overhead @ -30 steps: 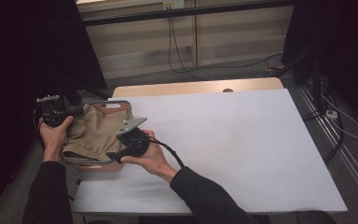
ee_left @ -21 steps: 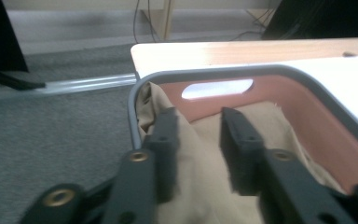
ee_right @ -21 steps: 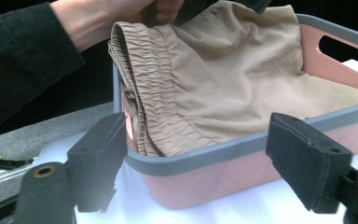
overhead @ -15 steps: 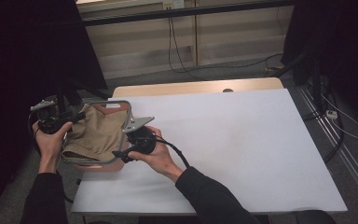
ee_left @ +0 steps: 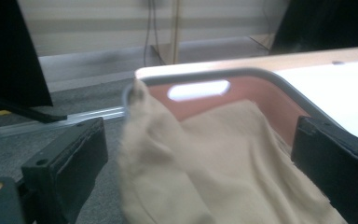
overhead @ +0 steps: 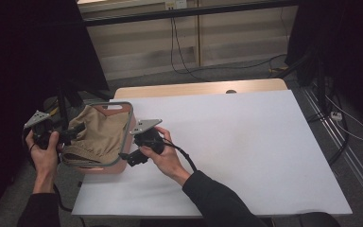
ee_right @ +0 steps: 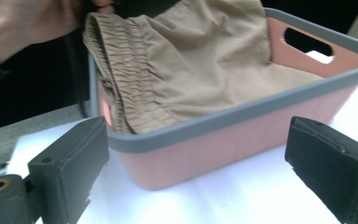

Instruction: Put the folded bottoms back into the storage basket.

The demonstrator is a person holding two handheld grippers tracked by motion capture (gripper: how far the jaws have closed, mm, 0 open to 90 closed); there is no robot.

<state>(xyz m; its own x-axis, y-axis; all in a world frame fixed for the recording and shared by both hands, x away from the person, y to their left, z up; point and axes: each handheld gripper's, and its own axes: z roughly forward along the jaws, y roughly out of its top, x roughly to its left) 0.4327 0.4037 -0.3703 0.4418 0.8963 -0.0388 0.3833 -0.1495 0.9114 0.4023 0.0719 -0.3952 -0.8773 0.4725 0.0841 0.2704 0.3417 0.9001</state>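
A pink basket (overhead: 130, 126) with a grey rim stands at the table's left edge. A tan cloth (overhead: 99, 135) with an elastic waistband lies in it and hangs over its left side. My left gripper (overhead: 74, 131) is just left of the basket. Its jaws have just been opening and now stand wide, with the cloth (ee_left: 223, 154) ahead between them but untouched. My right gripper (overhead: 125, 159) points at the basket's near right wall (ee_right: 223, 144). Its jaws have also been opening and stand apart, clear of the rim (ee_right: 242, 114), holding nothing.
The white tabletop (overhead: 246, 142) stretches to the right of the basket, with a wooden strip (overhead: 194, 89) at its far edge. Black stands (overhead: 66, 94) rise left of the table. Cables (overhead: 184, 56) run over the floor behind. The person's left hand (ee_right: 23, 23) is beyond the basket.
The left gripper has let go of the cloth and drawn back to the left, away from the basket. The cloth has sunk lower into the basket. The right hand has hardly moved.
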